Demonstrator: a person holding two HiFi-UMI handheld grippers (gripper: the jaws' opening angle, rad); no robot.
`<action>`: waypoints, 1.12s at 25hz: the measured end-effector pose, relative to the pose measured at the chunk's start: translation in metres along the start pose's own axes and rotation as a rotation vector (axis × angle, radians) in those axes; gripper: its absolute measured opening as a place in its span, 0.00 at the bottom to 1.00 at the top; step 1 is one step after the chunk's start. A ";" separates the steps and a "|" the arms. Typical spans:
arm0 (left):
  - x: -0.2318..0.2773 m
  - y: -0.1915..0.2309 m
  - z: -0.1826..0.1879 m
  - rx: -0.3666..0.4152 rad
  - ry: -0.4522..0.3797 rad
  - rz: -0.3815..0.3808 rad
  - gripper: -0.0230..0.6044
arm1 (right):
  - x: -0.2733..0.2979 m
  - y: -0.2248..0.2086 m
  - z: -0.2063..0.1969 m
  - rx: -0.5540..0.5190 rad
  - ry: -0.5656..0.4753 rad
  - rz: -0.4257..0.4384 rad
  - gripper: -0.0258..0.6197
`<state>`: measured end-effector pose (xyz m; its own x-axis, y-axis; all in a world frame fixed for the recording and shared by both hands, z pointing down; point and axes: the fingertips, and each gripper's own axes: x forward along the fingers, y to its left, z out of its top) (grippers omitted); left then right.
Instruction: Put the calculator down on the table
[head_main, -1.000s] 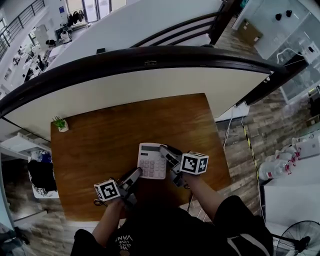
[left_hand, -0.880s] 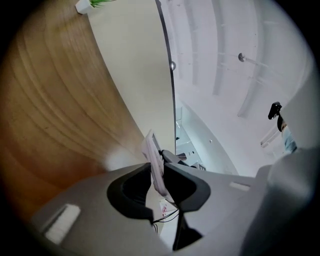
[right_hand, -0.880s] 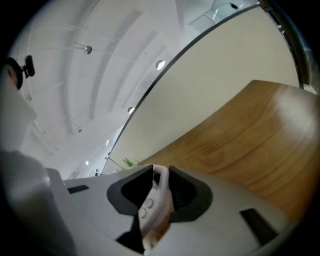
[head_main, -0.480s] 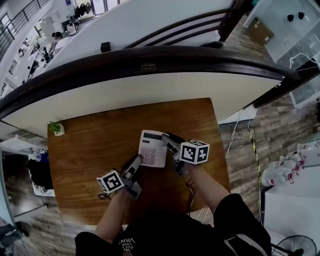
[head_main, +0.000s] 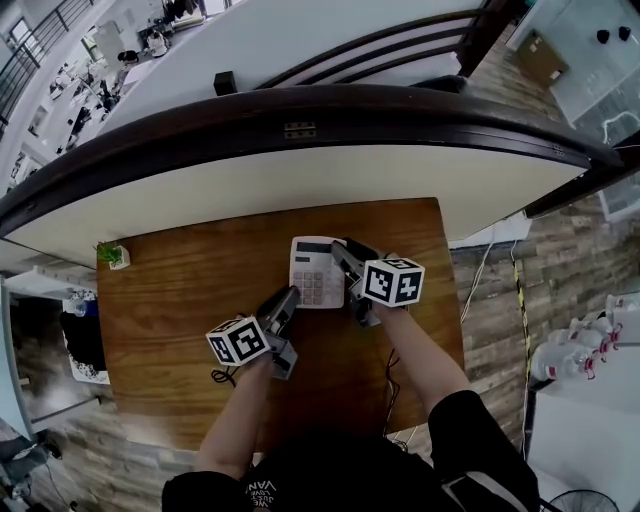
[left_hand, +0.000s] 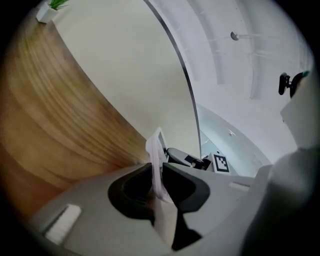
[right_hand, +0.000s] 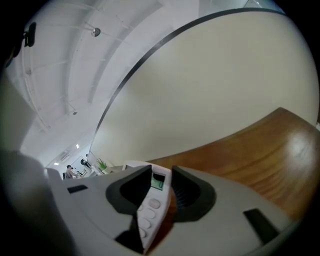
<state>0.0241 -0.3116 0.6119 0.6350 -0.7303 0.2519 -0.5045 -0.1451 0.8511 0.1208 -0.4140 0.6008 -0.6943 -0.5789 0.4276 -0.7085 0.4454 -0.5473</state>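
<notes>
A white calculator (head_main: 316, 272) hangs low over the brown wooden table (head_main: 190, 290), near its middle. My left gripper (head_main: 283, 303) holds the calculator's near left corner. In the left gripper view the calculator (left_hand: 156, 150) stands edge-on, pinched between the shut jaws of the left gripper (left_hand: 157, 172). My right gripper (head_main: 346, 256) is at the calculator's right edge. Its jaws are opening: in the right gripper view the calculator (right_hand: 149, 210) lies against the left jaw of the right gripper (right_hand: 161, 181), with a gap to the other jaw.
A small potted plant (head_main: 112, 254) stands at the table's far left corner. A curved white wall (head_main: 300, 180) with a dark rail (head_main: 300, 110) rises behind the table's far edge. Wood floor (head_main: 500, 290) and cables (head_main: 478, 270) lie to the right.
Both grippers have carried the calculator farther across the table toward the curved wall. Each hand still sits at its own side of the calculator.
</notes>
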 end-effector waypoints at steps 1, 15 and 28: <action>0.004 0.003 0.002 0.006 0.000 0.015 0.15 | 0.003 -0.002 0.003 -0.005 -0.005 -0.001 0.18; 0.053 0.028 0.017 -0.004 0.104 0.139 0.15 | 0.042 -0.031 0.026 -0.048 0.009 -0.041 0.19; 0.077 0.032 0.027 0.011 0.162 0.203 0.29 | 0.066 -0.041 0.040 -0.052 -0.043 -0.076 0.20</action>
<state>0.0407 -0.3905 0.6462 0.6053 -0.6288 0.4880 -0.6365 -0.0143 0.7711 0.1094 -0.4978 0.6222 -0.6333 -0.6407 0.4341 -0.7651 0.4339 -0.4758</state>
